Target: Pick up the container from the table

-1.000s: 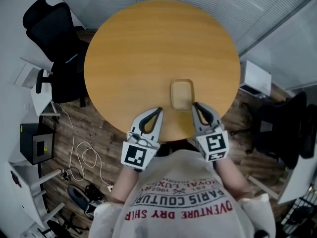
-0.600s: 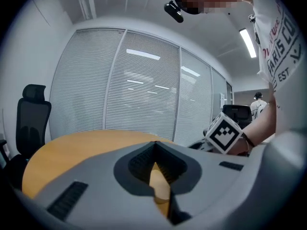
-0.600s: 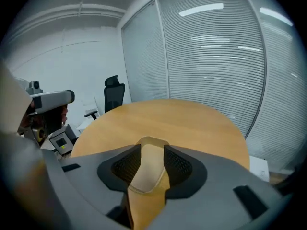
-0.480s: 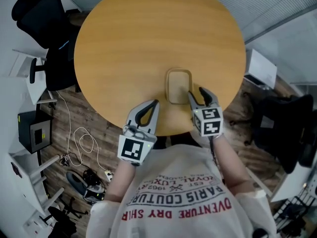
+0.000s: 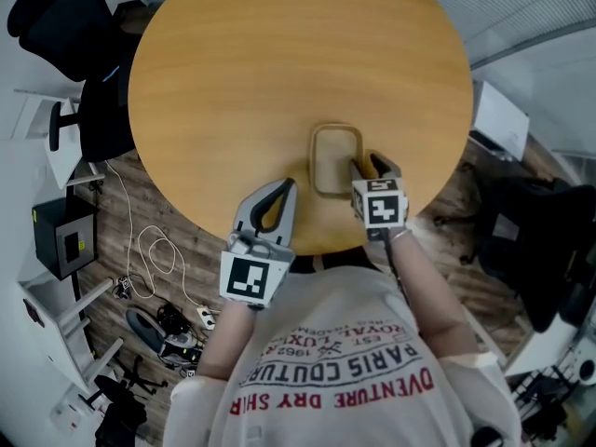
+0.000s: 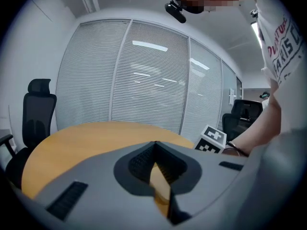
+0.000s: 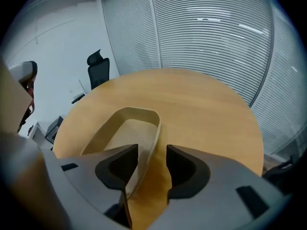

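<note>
A shallow beige rectangular container (image 5: 335,155) lies on the round wooden table (image 5: 279,63), near the edge closest to me. My right gripper (image 5: 365,168) points steeply down at its right side. In the right gripper view the jaws of the right gripper (image 7: 152,150) are opening, and the container (image 7: 125,128) has its right wall standing between them, with no pad pressing on it. My left gripper (image 5: 285,186) hovers over the table edge, left of the container and apart from it. Its jaws meet at the tips of the left gripper (image 6: 154,145) with nothing between them.
Black office chairs (image 5: 56,26) stand left of the table, another chair (image 5: 535,250) stands at the right. Cables (image 5: 154,268) and a black box (image 5: 60,245) lie on the wood floor. A white unit (image 5: 498,119) sits by the table's right edge. Slatted blinds (image 7: 216,37) line the far wall.
My right gripper has dropped toward the table, tipped downward and opened around the container's right wall. The left gripper has sunk a little toward the table edge.
</note>
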### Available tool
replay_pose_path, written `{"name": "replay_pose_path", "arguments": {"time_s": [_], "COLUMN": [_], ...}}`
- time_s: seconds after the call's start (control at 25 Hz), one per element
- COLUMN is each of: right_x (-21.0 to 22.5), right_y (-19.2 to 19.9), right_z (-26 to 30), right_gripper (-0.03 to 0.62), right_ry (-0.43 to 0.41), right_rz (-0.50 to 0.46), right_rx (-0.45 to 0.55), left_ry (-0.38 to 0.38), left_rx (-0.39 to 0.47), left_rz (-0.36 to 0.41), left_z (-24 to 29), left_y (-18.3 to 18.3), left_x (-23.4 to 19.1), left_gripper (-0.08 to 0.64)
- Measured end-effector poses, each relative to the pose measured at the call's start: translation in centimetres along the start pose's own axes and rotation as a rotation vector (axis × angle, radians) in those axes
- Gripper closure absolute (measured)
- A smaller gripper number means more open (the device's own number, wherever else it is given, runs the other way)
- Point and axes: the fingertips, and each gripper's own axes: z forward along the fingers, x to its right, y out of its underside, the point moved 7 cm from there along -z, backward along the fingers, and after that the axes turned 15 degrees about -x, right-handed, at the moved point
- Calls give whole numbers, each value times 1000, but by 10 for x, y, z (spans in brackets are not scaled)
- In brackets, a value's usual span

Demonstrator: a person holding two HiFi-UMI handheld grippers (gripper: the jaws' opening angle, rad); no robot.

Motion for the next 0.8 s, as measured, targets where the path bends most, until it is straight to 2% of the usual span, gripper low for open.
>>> {"name": "replay_pose_path", "arguments": {"time_s": [0.24,0.44,0.56,0.68,0.8], "right_x": [-2,2,1,0,2], "right_y": [-5,-4,-6,-10,-9], "right_z": [11,22,22,22,22], "right_gripper": [423,427,488,517,585], "right_ry": [-15,-28,-21,-22,-22], "right_rz": [31,89,86,86,93], "right_rx": [-69,-145,-160,-170,-178], "left_ry": [-9,-5,-3,-7,-9], "left_rx": [0,10,26,36,27], "left_rz": [-4,30,34,28,17], "left_z": [7,13,16,16,15], "left_y": [-4,-11,-18,-20,-18], "left_x": [-10,-12,-11,-13,-14], "left_gripper": [560,560,560,560,560]}}
